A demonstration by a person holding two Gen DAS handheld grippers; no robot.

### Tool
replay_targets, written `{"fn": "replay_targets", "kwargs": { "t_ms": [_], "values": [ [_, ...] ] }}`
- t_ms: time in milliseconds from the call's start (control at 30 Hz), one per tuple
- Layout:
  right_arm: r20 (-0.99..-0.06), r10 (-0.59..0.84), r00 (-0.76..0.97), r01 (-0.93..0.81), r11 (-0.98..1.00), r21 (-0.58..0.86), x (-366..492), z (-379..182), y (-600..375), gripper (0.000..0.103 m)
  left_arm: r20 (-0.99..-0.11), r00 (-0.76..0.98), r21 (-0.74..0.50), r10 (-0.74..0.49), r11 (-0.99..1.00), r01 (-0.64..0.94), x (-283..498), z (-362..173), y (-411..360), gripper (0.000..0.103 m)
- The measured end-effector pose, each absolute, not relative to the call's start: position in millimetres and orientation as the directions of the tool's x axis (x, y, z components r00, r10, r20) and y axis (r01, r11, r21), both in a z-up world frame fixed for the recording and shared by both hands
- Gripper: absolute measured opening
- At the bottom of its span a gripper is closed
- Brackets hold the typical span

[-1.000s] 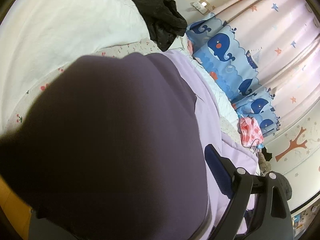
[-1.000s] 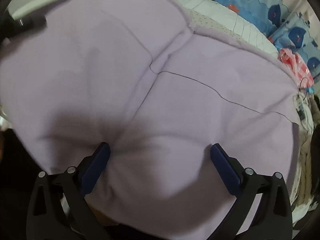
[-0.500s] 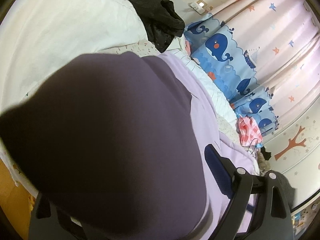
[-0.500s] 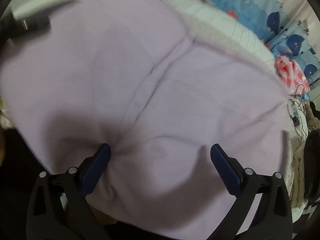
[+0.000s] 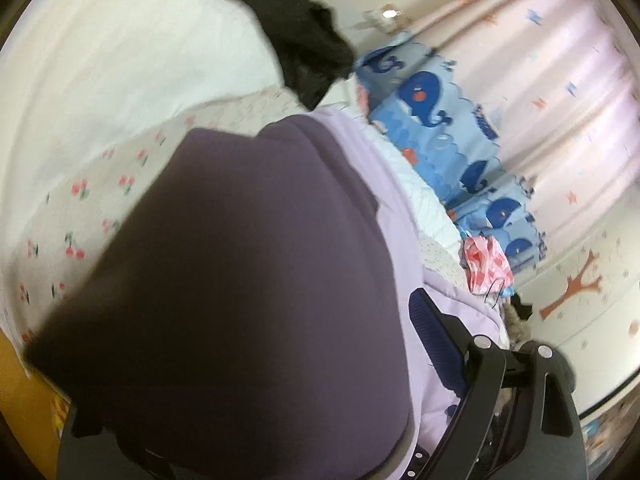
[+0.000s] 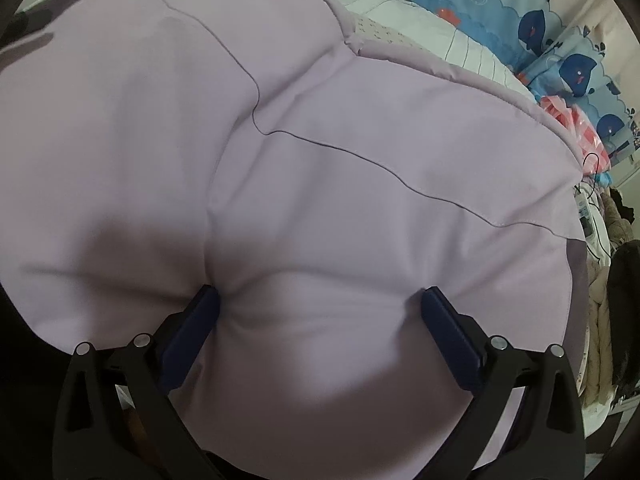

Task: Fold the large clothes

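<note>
A large lilac garment with a stitched seam fills the right wrist view, spread over a bed. My right gripper is open, its blue-padded fingertips pressed into the cloth with a bulge of fabric between them. In the left wrist view the same lilac garment drapes over the camera, dark and shadowed, hiding the left finger. Only the right blue finger of my left gripper shows, with cloth lying against it.
A white quilt and cherry-print sheet lie left. A black garment lies at the back. Blue whale-print bedding, a pink-red cloth and a pink star curtain are right. More clothes lie at the right edge.
The right gripper has shifted over the garment so the seam now sits higher and further left. The cloth over the left camera has slipped a little, showing more cherry-print sheet.
</note>
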State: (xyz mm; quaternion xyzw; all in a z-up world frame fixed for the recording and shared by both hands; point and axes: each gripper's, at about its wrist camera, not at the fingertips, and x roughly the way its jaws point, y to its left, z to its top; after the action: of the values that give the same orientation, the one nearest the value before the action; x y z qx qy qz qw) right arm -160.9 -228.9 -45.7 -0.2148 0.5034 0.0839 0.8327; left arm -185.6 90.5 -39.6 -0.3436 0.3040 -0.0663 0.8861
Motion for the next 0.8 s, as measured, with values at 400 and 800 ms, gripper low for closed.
{"fn": "replay_targets", "kwargs": {
  "t_ms": [400,800],
  "values": [
    [-0.868,0.177,0.465,-0.411,0.911,-0.035,-161.1,-22.4,-266.7,0.097,-0.373,0.822,-0.486,-0.43,0.846,0.222,-194.4,64.6,-22.8,0.084],
    [-0.546,0.448,0.708,0.036,0.749,0.662,-191.5,52.8,-575.7,0.097,-0.531,0.613,-0.169,-0.586,0.781,0.601,-211.6,25.5,-265.9,0.084]
  ]
}}
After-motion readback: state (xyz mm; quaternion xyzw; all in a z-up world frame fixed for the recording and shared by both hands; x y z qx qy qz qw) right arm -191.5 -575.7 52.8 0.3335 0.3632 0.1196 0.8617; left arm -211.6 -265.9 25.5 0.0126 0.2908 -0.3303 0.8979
